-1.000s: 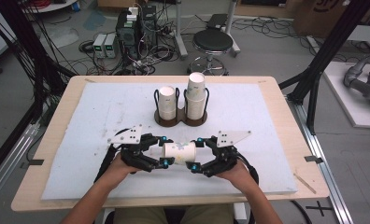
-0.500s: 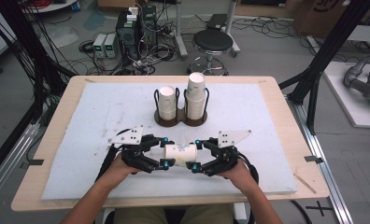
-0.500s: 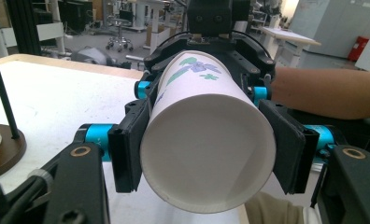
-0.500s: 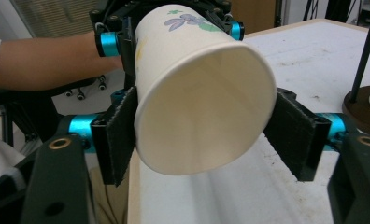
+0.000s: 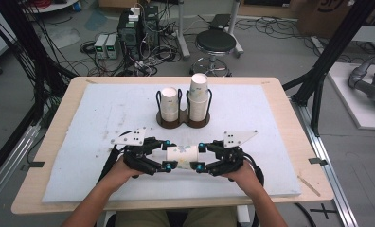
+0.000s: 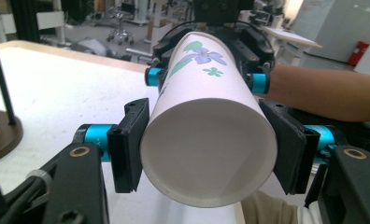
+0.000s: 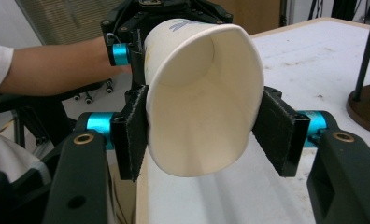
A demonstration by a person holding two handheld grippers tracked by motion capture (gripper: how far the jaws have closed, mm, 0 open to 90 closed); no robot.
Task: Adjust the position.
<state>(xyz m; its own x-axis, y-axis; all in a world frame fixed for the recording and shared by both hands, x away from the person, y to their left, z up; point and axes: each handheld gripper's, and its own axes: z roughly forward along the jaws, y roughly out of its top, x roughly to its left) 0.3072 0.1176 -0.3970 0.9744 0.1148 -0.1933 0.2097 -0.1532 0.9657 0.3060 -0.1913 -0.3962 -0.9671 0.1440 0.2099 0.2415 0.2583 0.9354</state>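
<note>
You are gripping a paper cup [image 5: 182, 156] with both grippers, left gripper [image 5: 165, 155] and right gripper [image 5: 199, 156], whose jaws have just been closing. It is hovering over the white foam mat [image 5: 105, 113]; cables and a stool [image 5: 216, 42] are crowding the floor behind

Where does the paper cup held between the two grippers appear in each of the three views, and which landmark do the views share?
High view: paper cup lies sideways, low centre, between both grippers.
Left gripper view: cup in the centre, its closed end towards the camera.
Right gripper view: cup in the centre, its open mouth squeezed oval.
Shared landmark: the dark round cup stand.
</note>
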